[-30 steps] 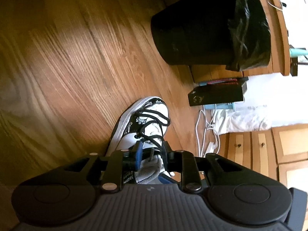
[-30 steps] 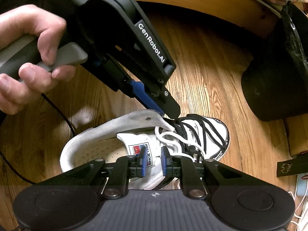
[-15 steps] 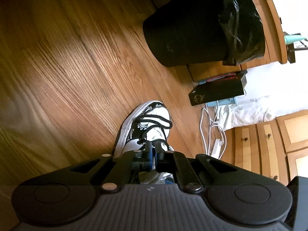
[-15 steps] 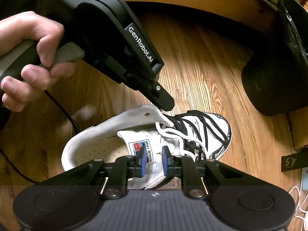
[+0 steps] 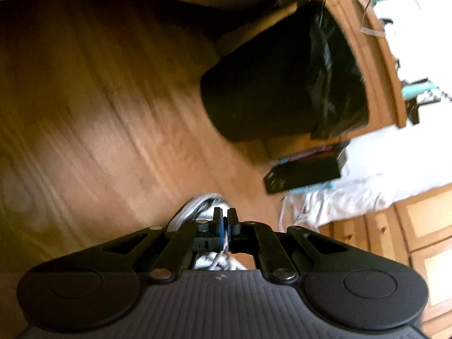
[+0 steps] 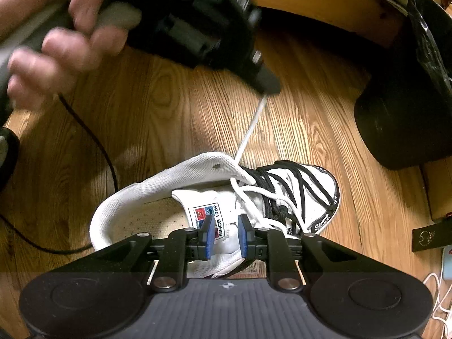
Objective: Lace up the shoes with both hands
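The left hand-held gripper [image 6: 269, 86] is clamping the end of the white lace [image 6: 250, 128], its jaws pressed together on it. In the right wrist view the lace is running taut from that gripper's tip down to the top eyelet of the shoe [image 6: 214, 197]. In the left wrist view the same gripper [image 5: 225, 216] is showing its blue pads [image 5: 219, 233] closed up, with a strand of white lace coming out below them; this view is blurred. A person's hand [image 6: 59, 36] is gripping the handle of the left tool, also blurred.

The right hand-held gripper [image 6: 224, 223] is standing partly open over the shoe's tongue, its jaws having just been widening. The labelled tongue [image 6: 207, 220] is lying between its two blue pads [image 6: 209, 237], and whether they are touching it cannot be told.

There is one shoe, white with black trim, lying on the wooden floor [image 6: 169, 118] with its toe pointing to the right in the right wrist view. It is carrying two laces: one black lace [image 6: 296, 186] crossing the front, and the one white lace threading the upper part. One black bin [image 6: 401, 130] with a liner is standing on the floor, well apart from the shoe. One thin black cable [image 6: 93, 147] is curving across the floor near the heel.
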`<state>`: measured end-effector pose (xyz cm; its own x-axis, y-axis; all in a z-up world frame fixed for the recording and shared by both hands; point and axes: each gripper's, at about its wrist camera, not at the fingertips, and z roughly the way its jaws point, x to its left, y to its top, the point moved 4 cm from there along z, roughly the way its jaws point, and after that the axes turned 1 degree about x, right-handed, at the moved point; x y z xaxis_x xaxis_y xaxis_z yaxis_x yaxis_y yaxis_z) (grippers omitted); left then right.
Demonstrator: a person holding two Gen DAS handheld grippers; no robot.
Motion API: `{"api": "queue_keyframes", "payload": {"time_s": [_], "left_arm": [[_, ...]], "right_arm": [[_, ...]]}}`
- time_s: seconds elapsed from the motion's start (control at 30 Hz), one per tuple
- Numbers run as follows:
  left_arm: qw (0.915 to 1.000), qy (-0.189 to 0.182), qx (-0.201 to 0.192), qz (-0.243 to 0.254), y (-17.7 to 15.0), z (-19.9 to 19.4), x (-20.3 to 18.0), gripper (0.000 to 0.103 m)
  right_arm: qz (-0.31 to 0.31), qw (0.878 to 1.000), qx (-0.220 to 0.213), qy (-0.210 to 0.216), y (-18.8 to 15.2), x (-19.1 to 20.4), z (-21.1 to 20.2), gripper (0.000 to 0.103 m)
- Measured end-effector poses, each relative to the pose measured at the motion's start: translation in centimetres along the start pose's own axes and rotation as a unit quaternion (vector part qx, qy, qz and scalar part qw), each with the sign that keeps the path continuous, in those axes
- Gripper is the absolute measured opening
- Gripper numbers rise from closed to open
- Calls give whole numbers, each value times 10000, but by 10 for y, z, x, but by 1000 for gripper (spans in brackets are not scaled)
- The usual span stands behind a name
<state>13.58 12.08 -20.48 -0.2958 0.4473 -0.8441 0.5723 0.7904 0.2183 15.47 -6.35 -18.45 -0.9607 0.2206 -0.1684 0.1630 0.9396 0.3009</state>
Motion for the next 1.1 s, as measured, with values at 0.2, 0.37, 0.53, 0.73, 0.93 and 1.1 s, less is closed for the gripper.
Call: {"api": "queue_keyframes", "payload": {"time_s": [0.2,0.37,0.53,0.73,0.93,1.1], "left_arm": [[9986,-363,12,397,8,-1,-30,3],[9960,-687,-208,523,22,-13,-49,3],[9914,-793,-356,980,36,-27,-73,3],[9811,-946,-367,1648,39,-38,-109,3],[9738,-1081,-428,1954,41,-55,-132,3],[9701,-1234,-550,2016,49,-68,-145,3]], "right_arm": [[-2,10000,-1,8,0,0,1,21],[39,10000,-1,21,0,0,1,21],[35,10000,12,45,1,0,2,21],[-10,10000,-6,49,2,0,1,21],[-5,10000,-37,77,2,0,-2,21],[-115,9999,10,41,1,3,1,21]]}}
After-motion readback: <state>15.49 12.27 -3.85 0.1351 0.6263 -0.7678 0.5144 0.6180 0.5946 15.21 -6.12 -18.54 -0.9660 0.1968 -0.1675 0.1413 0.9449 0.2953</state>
